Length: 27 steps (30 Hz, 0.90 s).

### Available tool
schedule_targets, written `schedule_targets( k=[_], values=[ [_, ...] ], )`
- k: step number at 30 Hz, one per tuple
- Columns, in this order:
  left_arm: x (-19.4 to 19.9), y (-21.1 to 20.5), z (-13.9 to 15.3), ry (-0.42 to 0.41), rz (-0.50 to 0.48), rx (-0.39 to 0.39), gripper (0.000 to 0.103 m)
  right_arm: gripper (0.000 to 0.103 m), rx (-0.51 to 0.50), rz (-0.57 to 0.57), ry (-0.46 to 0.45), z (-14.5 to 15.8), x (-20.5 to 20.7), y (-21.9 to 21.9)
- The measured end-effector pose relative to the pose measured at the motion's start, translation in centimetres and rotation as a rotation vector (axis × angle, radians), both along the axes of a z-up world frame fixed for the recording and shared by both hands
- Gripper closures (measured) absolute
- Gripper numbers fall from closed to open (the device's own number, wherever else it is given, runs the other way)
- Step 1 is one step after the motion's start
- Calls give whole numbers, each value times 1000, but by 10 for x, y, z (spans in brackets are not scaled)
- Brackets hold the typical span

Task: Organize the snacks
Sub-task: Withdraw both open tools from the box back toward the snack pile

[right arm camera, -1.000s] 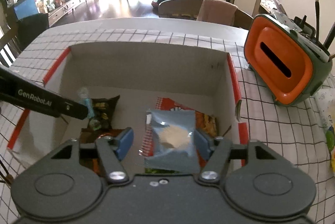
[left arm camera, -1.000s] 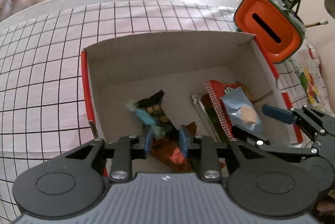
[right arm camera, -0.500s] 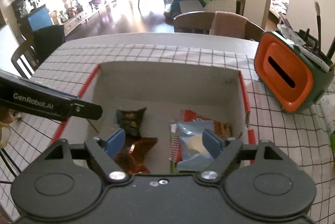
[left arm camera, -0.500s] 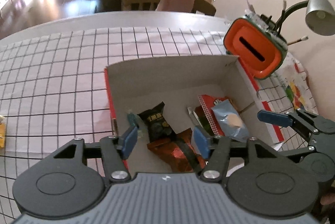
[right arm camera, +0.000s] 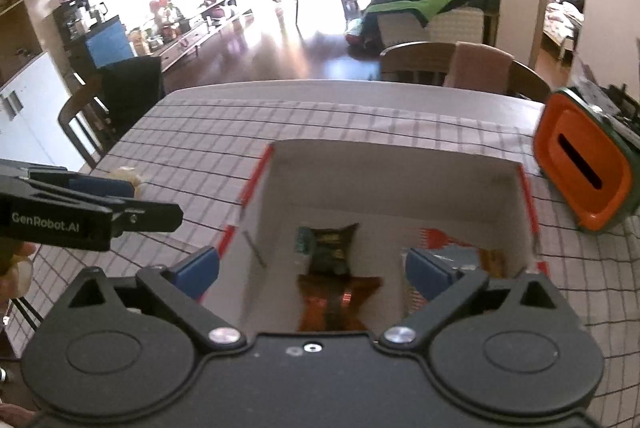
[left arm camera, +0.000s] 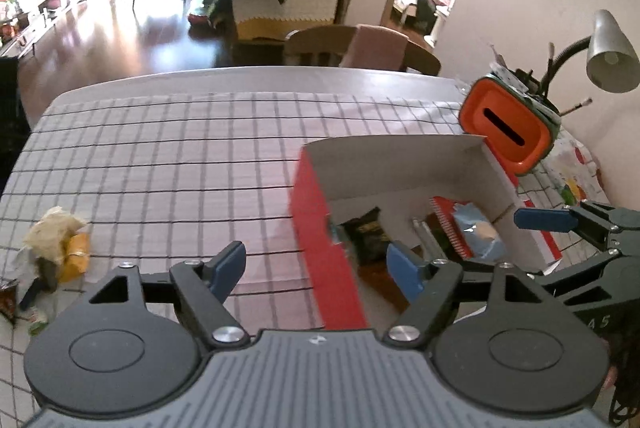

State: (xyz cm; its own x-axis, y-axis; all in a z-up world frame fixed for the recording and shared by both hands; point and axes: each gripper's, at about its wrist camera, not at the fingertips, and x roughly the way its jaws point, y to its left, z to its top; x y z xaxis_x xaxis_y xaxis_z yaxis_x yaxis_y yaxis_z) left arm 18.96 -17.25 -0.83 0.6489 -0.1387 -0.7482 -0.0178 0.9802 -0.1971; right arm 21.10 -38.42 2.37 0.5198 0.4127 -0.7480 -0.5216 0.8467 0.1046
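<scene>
The snacks sit inside an open white cardboard box with red outer sides (right arm camera: 384, 188). A small black snack bag (right arm camera: 332, 248) lies in the middle of the box floor, straight ahead between the right gripper's (right arm camera: 312, 268) jaws. A shiny orange-brown wrapper (right arm camera: 340, 302) lies just in front of it, touching it, closer to those jaws. A light blue clear packet with a pale round snack (left arm camera: 478, 232) rests on top of a red and white snack bag (left arm camera: 446, 220), near the box's right wall.

The right gripper's jaws are spread wide and hold nothing. One blue pad is over the box's left wall and the other is over the blue packet.

The left gripper (left arm camera: 316, 266) also has its jaws spread wide and empty. The box's red wall stands between them.

More loose snacks, a crumpled pale and yellow wrapper pile (left arm camera: 60, 244), lie on the counter far left of the left jaws. The counter has a white cloth with black grid lines (left arm camera: 168, 168). An orange and green holder with a slot (left arm camera: 508, 124) stands beyond the box on the right.
</scene>
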Motion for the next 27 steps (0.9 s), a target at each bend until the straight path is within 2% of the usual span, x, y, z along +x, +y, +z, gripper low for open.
schedule_targets(
  k=[5,10,19,27],
  values=[
    [-23,30,-1,-27,27,-3,19,0,11,49,-31,4,-12,30],
    [-43,65,-6,-47,68,9,15,0,19,82,-24,0,-17,62],
    [-75,147,-28,-13,204,30,14,0,-1,109,13,-16,-23,130],
    [-89,207,-55,22,248,37,14,0,-21,124,59,-40,-23,191]
  ],
)
